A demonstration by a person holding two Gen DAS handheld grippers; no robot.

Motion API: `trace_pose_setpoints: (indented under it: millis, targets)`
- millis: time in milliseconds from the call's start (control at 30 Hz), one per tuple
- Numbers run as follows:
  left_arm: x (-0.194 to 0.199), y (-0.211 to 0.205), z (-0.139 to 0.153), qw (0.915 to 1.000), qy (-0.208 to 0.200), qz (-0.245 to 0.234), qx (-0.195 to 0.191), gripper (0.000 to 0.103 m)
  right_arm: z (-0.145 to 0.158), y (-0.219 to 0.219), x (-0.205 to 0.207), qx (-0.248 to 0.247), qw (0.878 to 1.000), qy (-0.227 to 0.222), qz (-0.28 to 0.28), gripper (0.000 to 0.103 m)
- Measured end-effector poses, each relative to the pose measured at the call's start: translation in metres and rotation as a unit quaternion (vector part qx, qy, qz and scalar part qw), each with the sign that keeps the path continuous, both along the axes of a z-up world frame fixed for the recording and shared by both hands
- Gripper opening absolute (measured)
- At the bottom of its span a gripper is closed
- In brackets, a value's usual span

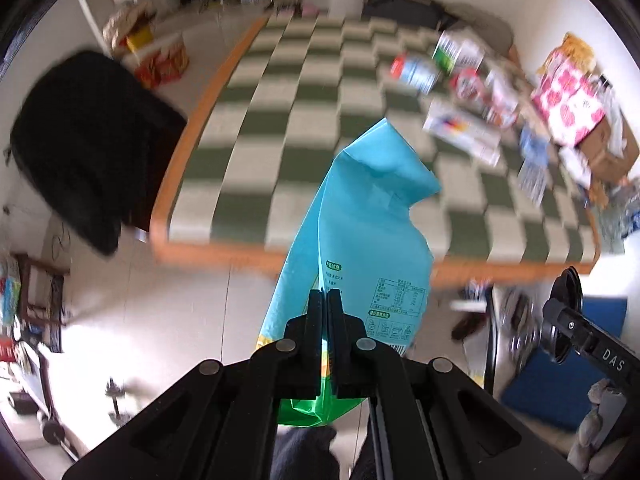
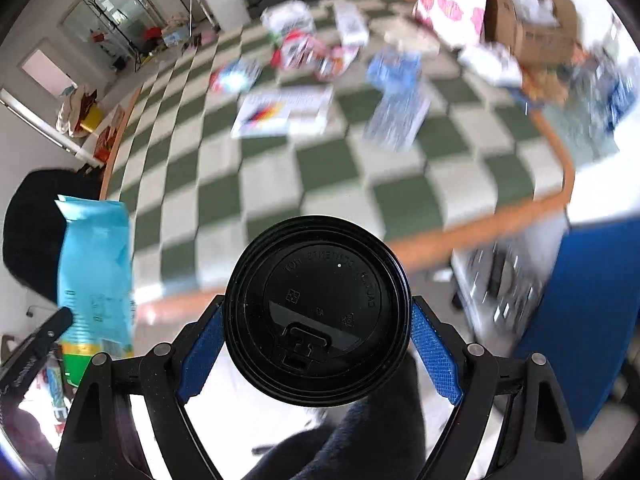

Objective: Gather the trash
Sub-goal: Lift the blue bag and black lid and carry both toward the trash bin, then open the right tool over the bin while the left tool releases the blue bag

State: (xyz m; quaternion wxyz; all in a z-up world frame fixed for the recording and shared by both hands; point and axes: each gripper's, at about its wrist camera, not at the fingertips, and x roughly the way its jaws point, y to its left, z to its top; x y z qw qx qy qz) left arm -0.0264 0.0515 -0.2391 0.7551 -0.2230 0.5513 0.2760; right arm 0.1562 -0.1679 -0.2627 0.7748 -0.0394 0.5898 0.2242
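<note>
My left gripper (image 1: 327, 300) is shut on a light blue snack bag (image 1: 368, 216) with a green bottom, held upright in the air in front of the checkered mat (image 1: 304, 120). The bag also shows at the left of the right wrist view (image 2: 94, 264). My right gripper (image 2: 316, 316) is shut on a black-lidded cup (image 2: 318, 314), its blue pads (image 2: 434, 356) against the cup's sides. The right gripper with the cup shows at the right edge of the left wrist view (image 1: 568, 312). Several wrappers and packets (image 2: 304, 52) lie on the far part of the mat.
A black bag (image 1: 84, 144) stands left of the mat. A cardboard box (image 2: 532, 24) and a pink patterned packet (image 2: 456, 0) sit at the far right. A blue panel (image 2: 588, 312) and a metal rack (image 2: 500, 280) stand on the right. The mat has an orange border (image 1: 208, 92).
</note>
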Motion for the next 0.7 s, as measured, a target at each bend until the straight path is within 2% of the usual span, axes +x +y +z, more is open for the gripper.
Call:
trace_pose_setpoints:
  millis: [133, 233, 300, 433, 467, 533, 567, 667, 700]
  targets:
    - [-0.05, 0.003, -0.056, 0.9971, 0.041, 0.015, -0.063, 0.0, -0.048, 0.001, -0.068, -0.019, 0.999, 0.045, 0.005, 0.089]
    - [-0.068, 0.006, -0.118, 0.99, 0.065, 0.035, -0.121, 0.0, -0.094, 0.002, -0.101, -0.037, 0.996, 0.085, 0.011, 0.089]
    - [-0.075, 0.011, -0.163, 0.9838, 0.076, 0.059, -0.151, 0.0, -0.136, 0.006, -0.12, -0.049, 0.992, 0.113, 0.021, 0.089]
    - [-0.077, 0.023, -0.265, 0.971, 0.091, 0.102, -0.196, 0.001, -0.214, 0.018, -0.134, -0.063, 0.987, 0.14, 0.038, 0.089]
    - [-0.074, 0.026, -0.298, 0.9672, 0.099, 0.106, -0.209, 0.002, -0.243, 0.023, -0.137, -0.066, 0.986, 0.147, 0.042, 0.089]
    - [-0.07, 0.028, -0.342, 0.9619, 0.105, 0.116, -0.225, 0.005, -0.284, 0.03, -0.137, -0.068, 0.985, 0.155, 0.046, 0.089]
    - [-0.066, 0.028, -0.37, 0.9603, 0.108, 0.113, -0.231, 0.005, -0.312, 0.035, -0.137, -0.067, 0.984, 0.159, 0.05, 0.089]
    - [-0.059, 0.028, -0.423, 0.9588, 0.122, 0.097, -0.238, 0.007, -0.375, 0.047, -0.131, -0.064, 0.982, 0.172, 0.055, 0.089]
    - [-0.059, 0.029, -0.44, 0.959, 0.126, 0.092, -0.237, 0.014, -0.399, 0.051, -0.128, -0.063, 0.981, 0.176, 0.058, 0.089]
